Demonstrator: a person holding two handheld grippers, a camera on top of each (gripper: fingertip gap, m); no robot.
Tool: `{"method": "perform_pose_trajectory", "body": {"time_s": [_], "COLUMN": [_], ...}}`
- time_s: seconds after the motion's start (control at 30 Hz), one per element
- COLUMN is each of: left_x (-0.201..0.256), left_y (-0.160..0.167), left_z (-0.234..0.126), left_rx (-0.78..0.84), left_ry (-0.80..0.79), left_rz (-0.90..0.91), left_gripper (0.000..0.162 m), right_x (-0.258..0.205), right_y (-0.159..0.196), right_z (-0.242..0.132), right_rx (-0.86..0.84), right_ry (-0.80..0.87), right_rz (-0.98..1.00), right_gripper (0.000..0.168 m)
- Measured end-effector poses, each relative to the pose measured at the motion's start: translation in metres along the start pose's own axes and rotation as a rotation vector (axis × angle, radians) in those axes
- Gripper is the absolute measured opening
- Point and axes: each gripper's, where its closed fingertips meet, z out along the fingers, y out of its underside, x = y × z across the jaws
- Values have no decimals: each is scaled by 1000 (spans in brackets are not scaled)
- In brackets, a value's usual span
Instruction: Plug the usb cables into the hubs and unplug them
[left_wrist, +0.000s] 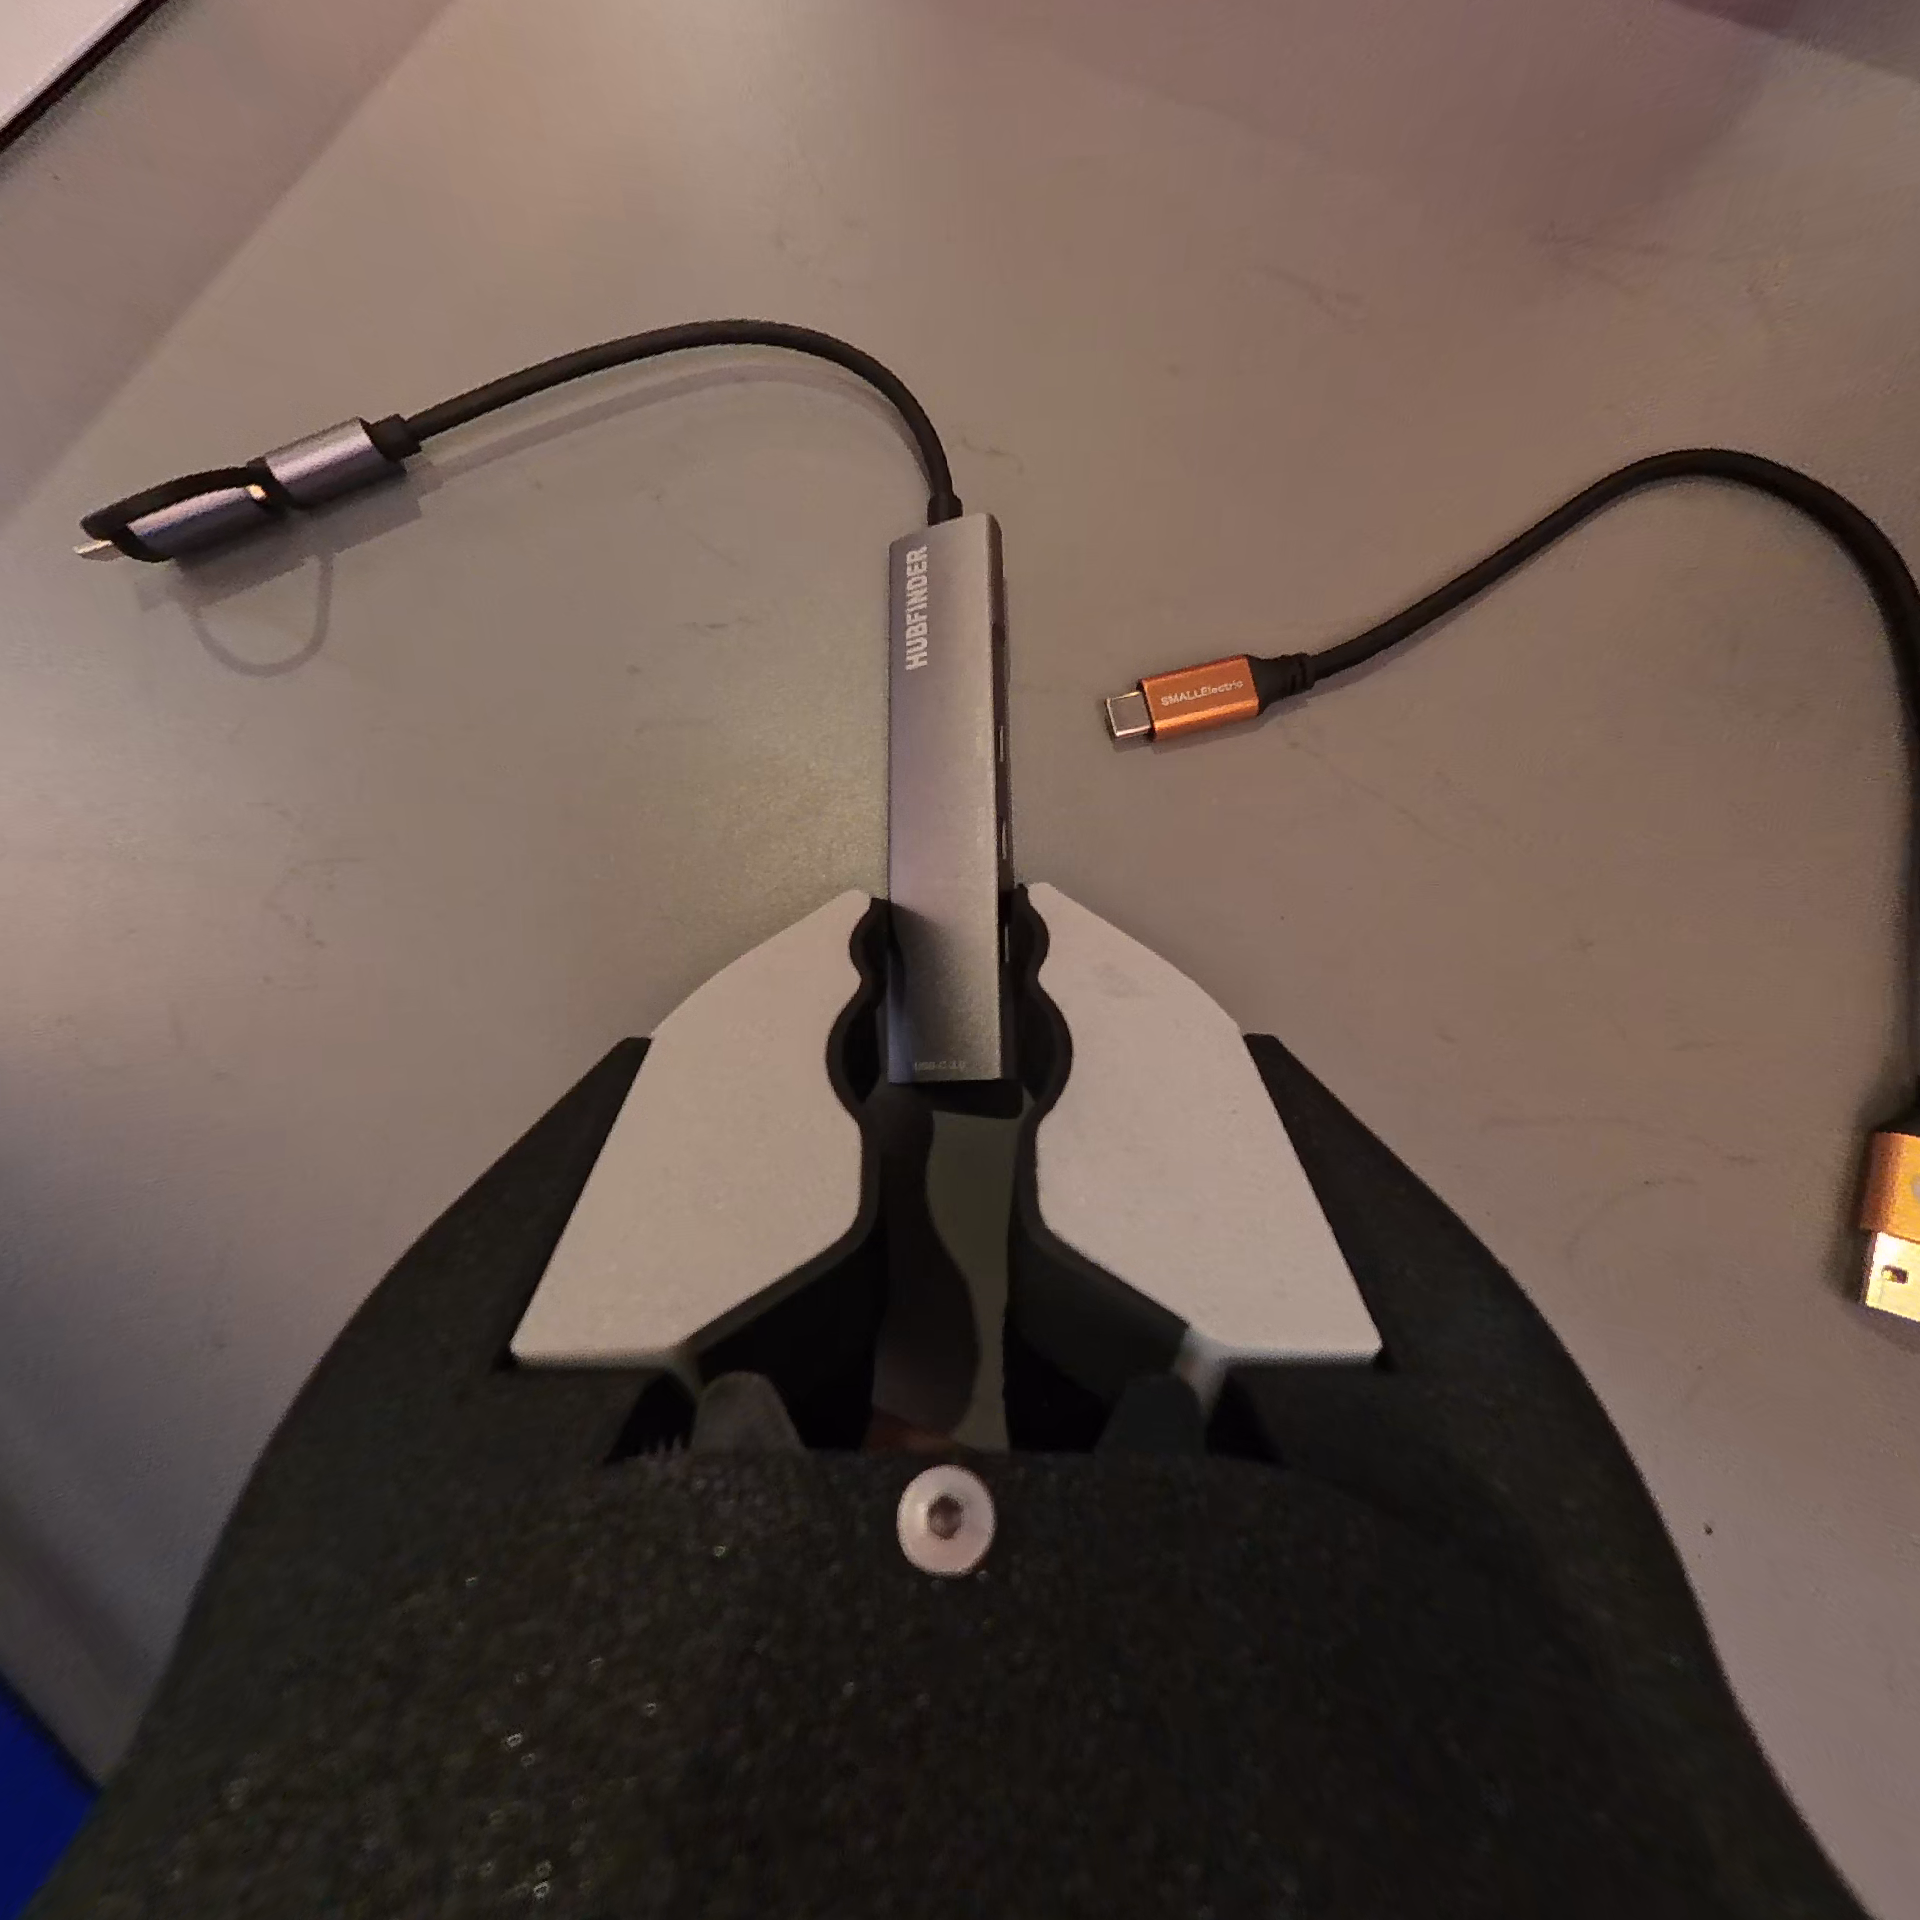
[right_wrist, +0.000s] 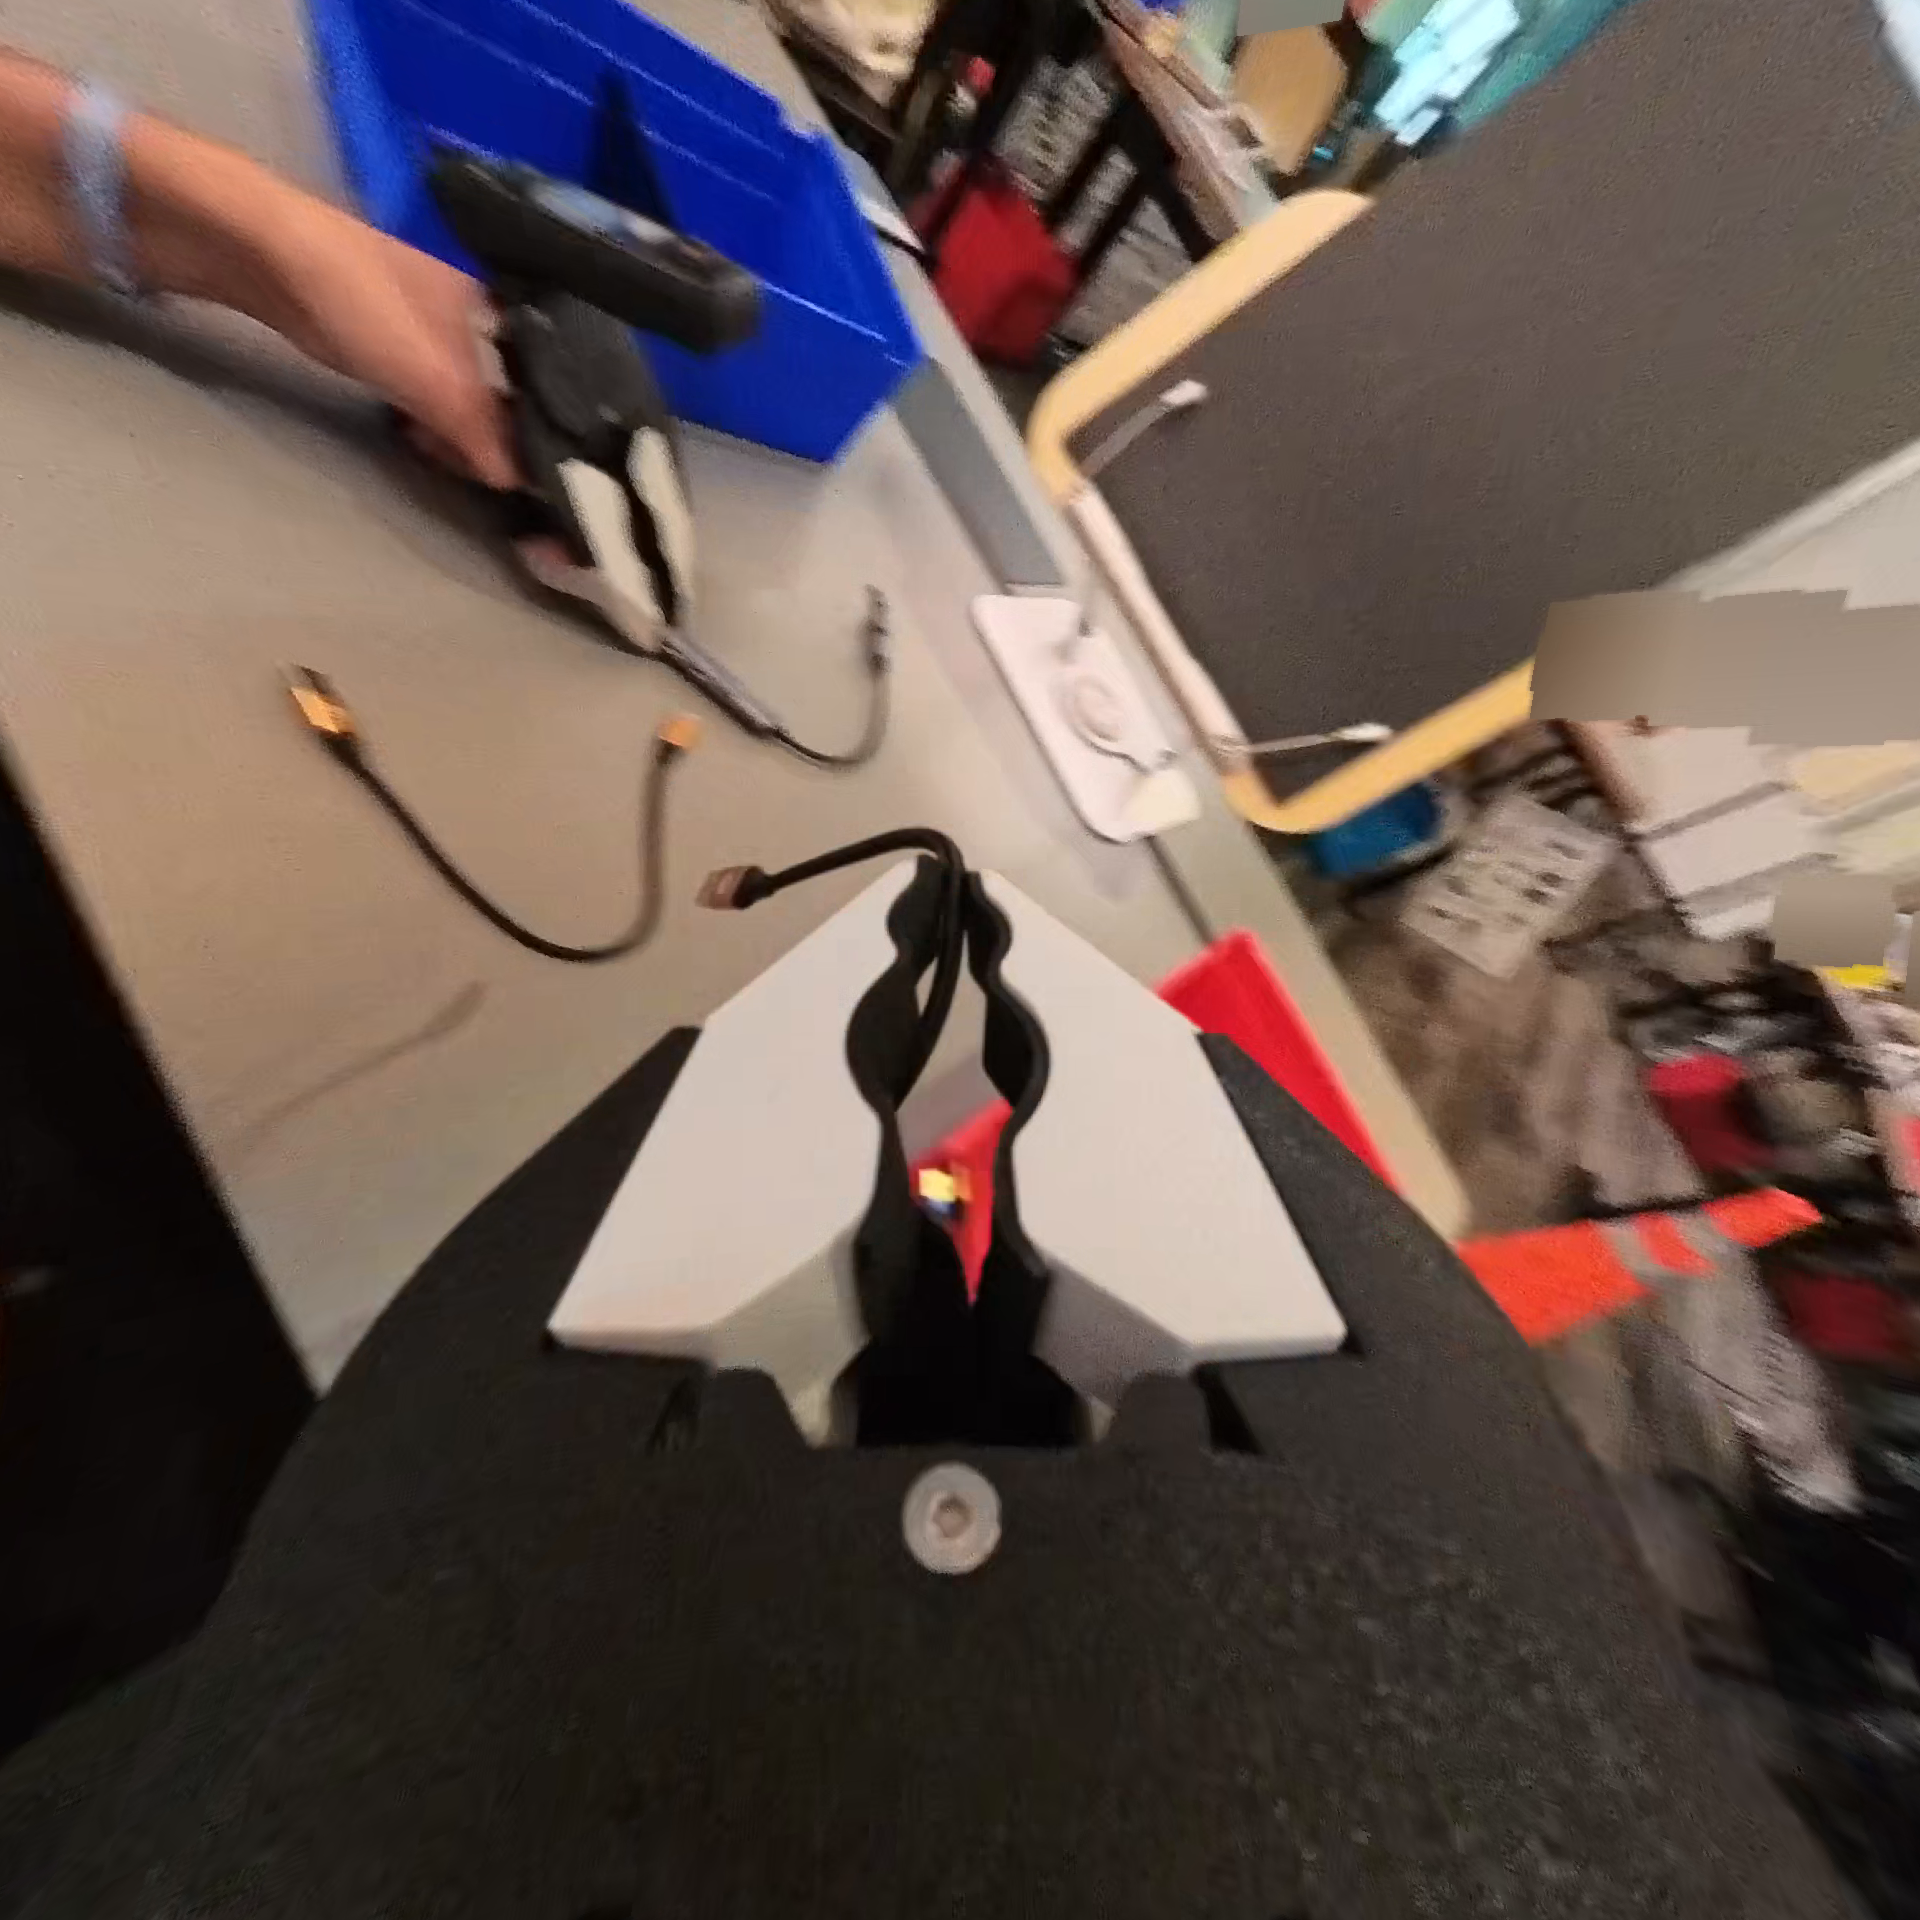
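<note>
Left gripper: black body and grey fingers of the left gripper fill the near part of the left wrist view; its jaws are closed on the near end of a grey hub, which lies flat on the tabletop and points straight away between the fingers.
Hub cable: a short black hub cable leaves the far end of the hub, curves left and ends in a grey plug lying on the tabletop.
Orange cable: an orange cable lies just to the right of the hub, apart from it; its small orange plug points toward the hub's side, and its broad gold plug is cut off by the picture's right edge.
Right gripper: the right gripper is held above the tabletop near its right edge, jaws nearly together, pinching a thin black cord at the tips; the cord's plug sticks out to the left.
Around: a blue bin stands at the far side of the tabletop, a white pad at its right edge, and a red box below that edge.
Person: a hand holds the left gripper, seen far off in the right wrist view.
Hard to make out: the right wrist view is blurred, and the room beyond the tabletop's edge is a smear of clutter.
</note>
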Motion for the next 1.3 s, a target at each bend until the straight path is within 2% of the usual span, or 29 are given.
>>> {"method": "perform_pose_trajectory", "body": {"time_s": [0.1, 0.2, 0.37, 0.47, 0.5, 0.7, 0.8, 0.87, 0.97, 1.07, 1.17, 1.27, 1.3], "left_x": [0, 0, 0, 0, 1, 5, 5, 5, 5, -1, 1, 17, 24], "left_y": [0, 0, 0, 0, 0, -1, -5, -9, -18, -38, -59, -81, -90], "left_z": [0, 0, 0, 0, 0, -1, -2, -2, -4, -19, -38, -56, -62], "left_rx": [0, 0, 0, 0, -1, 10, 33, 51, 81, 128, 195, 299, 335], "left_ry": [0, 0, 0, 2, 4, -13, -64, -111, -216, -451, -637, -719, -733], "left_rz": [0, 0, 0, 2, 4, 65, 144, 211, 351, 578, 713, 810, 825], "left_gripper": [22, 22, 22, 22, 21, 21, 21, 21, 21, 21, 22, 21, 21], "right_x": [51, 92, 104, 88, 81, 20, 7, 11, 24, 34, 48, 54, 45], "right_y": [10, 44, 127, 187, 194, 202, 224, 239, 233, 206, 168, 114, 90], "right_z": [-24, -25, 29, 64, 74, 98, 103, 108, 108, 100, 84, 73, 74], "right_rx": [-88, -262, -475, -603, -587, -486, -509, -528, -411, -232, -50, 99, 141], "right_ry": [145, 253, 213, 165, 163, -76, -138, -113, -107, -156, -143, -114, -154], "right_rz": [-74, -172, -245, -282, -277, 189, 417, 560, 898, 1091, 1113, 1028, 984], "right_gripper": [2, 2, 2, 3, 3, 4, 6, 14, 27, 39, 42, 41, 40]}}
